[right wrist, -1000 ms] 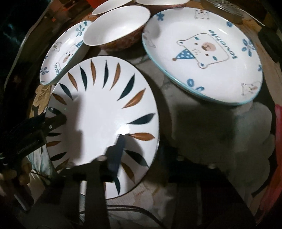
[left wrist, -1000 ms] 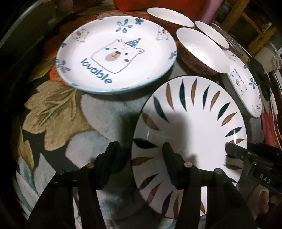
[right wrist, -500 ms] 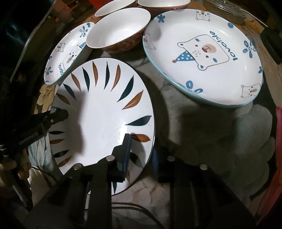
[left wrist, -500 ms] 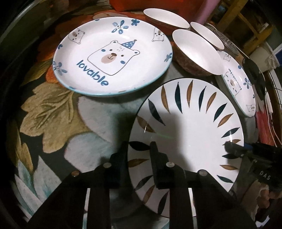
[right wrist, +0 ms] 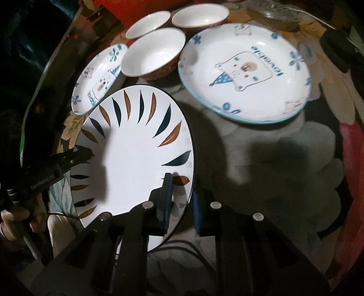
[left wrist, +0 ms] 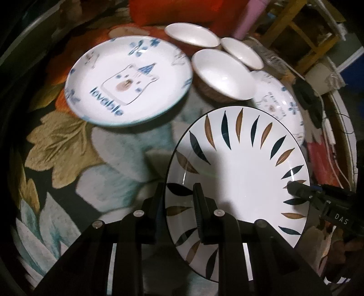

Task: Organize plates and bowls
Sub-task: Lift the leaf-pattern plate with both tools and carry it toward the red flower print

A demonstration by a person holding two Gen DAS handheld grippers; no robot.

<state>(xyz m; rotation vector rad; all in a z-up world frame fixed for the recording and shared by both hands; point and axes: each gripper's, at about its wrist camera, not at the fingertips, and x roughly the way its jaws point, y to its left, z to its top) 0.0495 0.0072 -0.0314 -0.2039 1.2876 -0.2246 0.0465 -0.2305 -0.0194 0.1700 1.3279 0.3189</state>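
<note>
A white plate with dark and brown leaf marks (left wrist: pixel 238 177) (right wrist: pixel 136 159) hangs slightly above the table between both grippers. My left gripper (left wrist: pixel 179 205) is shut on its left rim, one finger above and one below. On the opposite rim my right gripper (right wrist: pixel 182 200) has its jaws closing, pads on the edge. Each gripper's tip shows in the other's view, the right gripper (left wrist: pixel 293 187) and the left gripper (right wrist: pixel 84 154). Behind lie a large bear plate (left wrist: pixel 127 82) (right wrist: pixel 245 72), a small bear plate (left wrist: pixel 279 107) (right wrist: pixel 97 79) and three white bowls, the nearest bowl (left wrist: pixel 223 72) (right wrist: pixel 152 57).
A floral cloth (left wrist: pixel 68 148) covers the round table. The two far bowls (left wrist: pixel 191 34) (left wrist: pixel 241 55) sit by a red cushion (left wrist: pixel 159 11). A black object (left wrist: pixel 307 100) and cables lie at the table's right rim. A person's hand (right wrist: pixel 13 218) grips the left tool.
Both grippers have shut on opposite rims of the leaf plate and risen with it. The other dishes now look smaller and farther below.
</note>
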